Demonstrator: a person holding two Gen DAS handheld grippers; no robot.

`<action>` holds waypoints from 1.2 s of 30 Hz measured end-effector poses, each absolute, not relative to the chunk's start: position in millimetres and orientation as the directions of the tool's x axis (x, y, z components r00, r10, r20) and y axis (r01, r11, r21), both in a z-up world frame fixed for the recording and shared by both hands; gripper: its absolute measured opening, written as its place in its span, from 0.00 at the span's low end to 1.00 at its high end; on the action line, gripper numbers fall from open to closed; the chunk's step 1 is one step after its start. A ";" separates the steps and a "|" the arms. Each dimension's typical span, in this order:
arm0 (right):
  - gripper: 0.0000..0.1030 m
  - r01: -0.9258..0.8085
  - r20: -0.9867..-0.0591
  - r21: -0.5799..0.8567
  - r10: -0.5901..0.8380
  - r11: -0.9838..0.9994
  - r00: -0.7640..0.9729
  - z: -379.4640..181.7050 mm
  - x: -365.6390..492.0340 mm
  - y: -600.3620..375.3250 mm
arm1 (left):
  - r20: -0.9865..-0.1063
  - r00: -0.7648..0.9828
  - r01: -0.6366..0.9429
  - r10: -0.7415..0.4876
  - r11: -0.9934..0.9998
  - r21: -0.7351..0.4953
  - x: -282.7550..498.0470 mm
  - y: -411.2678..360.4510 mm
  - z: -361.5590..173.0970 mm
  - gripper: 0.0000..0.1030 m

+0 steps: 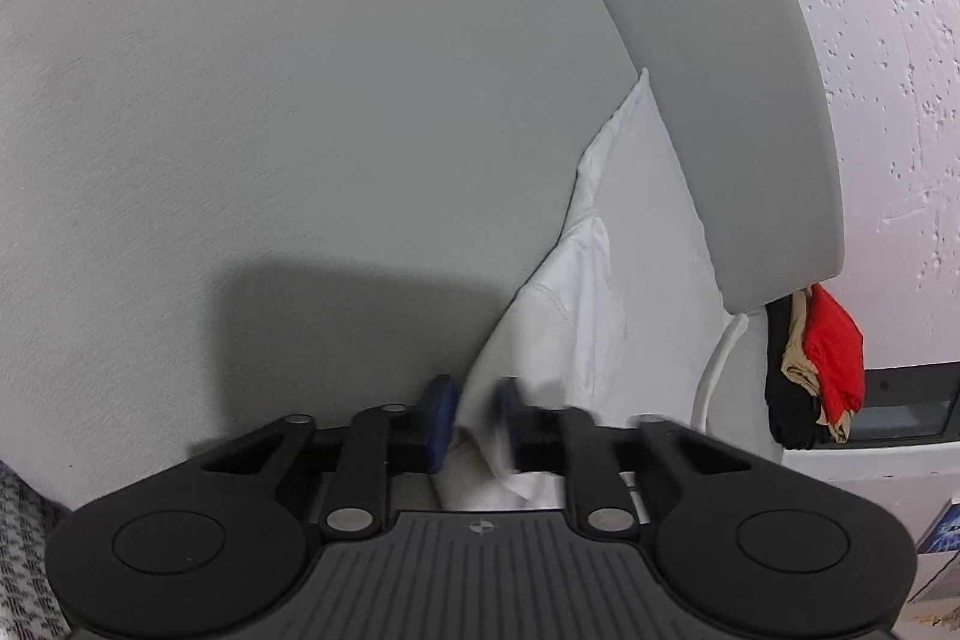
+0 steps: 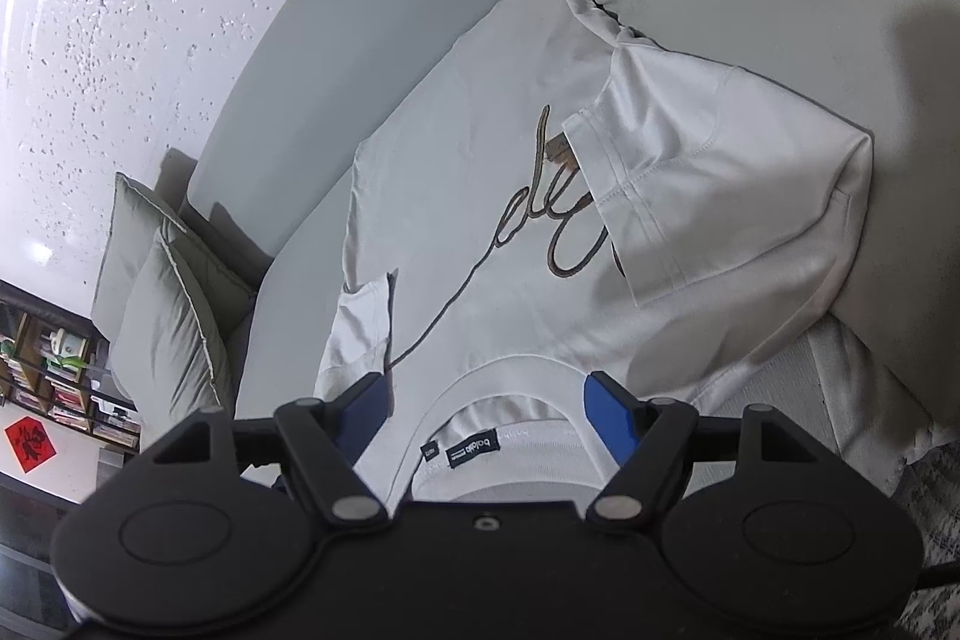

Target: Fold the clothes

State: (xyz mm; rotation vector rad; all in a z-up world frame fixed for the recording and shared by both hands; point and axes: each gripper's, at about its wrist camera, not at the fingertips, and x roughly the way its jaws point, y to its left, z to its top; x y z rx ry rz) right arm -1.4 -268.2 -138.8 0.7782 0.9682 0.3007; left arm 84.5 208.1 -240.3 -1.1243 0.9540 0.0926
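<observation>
Pinching a fold of the shirt (image 1: 606, 244) between nearly closed pads, the left gripper (image 1: 475, 415) holds its edge; the right gripper (image 2: 483, 409) gapes wide over the collar (image 2: 504, 382), shirt flat on the sofa (image 2: 336, 58).

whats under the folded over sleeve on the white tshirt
The folded-over sleeve lies on the white T-shirt's chest, covering the end of the brown script lettering. The covered letters cannot be seen.

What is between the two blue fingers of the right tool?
The white T-shirt's collar and its black label lie between the right tool's open fingers, seen in the right wrist view.
</observation>
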 end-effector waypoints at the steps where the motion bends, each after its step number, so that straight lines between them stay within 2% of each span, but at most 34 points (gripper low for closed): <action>1: 0.69 0.104 -0.625 0.709 0.553 0.697 0.551 -139.1 -1.5 -267.7 | -0.704 0.610 -0.511 -0.364 0.498 -0.701 83.2 207.0 -238.1 0.00; 5: 0.69 0.109 -0.628 0.706 0.548 0.700 0.553 -138.9 -1.7 -266.4 | -0.786 0.584 -0.494 -0.202 0.680 -0.542 78.5 189.0 -213.3 0.02; 10: 0.69 0.104 -0.622 0.689 0.512 0.717 0.592 -131.0 1.0 -275.5 | -0.817 0.567 -0.432 -0.107 0.806 -0.405 81.9 164.4 -198.8 0.05; 14: 0.69 0.100 -0.614 0.675 0.482 0.731 0.625 -124.2 3.6 -284.1 | -0.768 0.640 -0.386 -0.038 0.848 -0.364 64.5 151.9 -179.6 0.13; 20: 0.68 0.125 -0.602 0.657 0.417 0.744 0.680 -117.0 27.8 -303.1 | -0.705 0.709 -0.304 0.025 0.912 -0.273 83.1 134.3 -158.5 0.13; 21: 0.65 0.140 -0.605 0.650 0.397 0.747 0.690 -117.5 36.0 -307.0 | -0.704 0.710 -0.294 0.024 0.919 -0.264 90.0 131.0 -157.8 0.13; 23: 0.43 0.170 -0.622 0.627 0.357 0.761 0.697 -119.6 50.4 -312.6 | -0.709 0.705 -0.276 0.017 0.928 -0.252 99.6 127.4 -156.5 0.13; 24: 0.26 0.185 -0.634 0.612 0.338 0.769 0.696 -120.8 57.1 -315.1 | -0.715 0.699 -0.272 0.016 0.931 -0.245 102.4 126.7 -156.2 0.13; 25: 0.20 0.196 -0.645 0.599 0.322 0.777 0.694 -122.0 63.3 -317.2 | -0.722 0.692 -0.268 0.016 0.934 -0.237 105.3 126.0 -155.9 0.13; 26: 0.17 0.199 -0.654 0.589 0.317 0.783 0.687 -123.1 68.2 -317.9 | -0.728 0.685 -0.265 0.021 0.939 -0.222 109.9 125.5 -157.0 0.14; 33: 0.18 0.183 -0.761 0.454 0.272 0.872 0.589 -144.8 86.3 -304.5 | -0.784 0.620 -0.226 0.044 0.966 -0.124 159.7 121.3 -177.0 0.10; 36: 0.18 0.168 -0.803 0.390 0.246 0.905 0.542 -154.8 93.3 -297.8 | -0.840 0.537 -0.203 0.079 0.978 -0.038 170.0 115.3 -198.2 0.10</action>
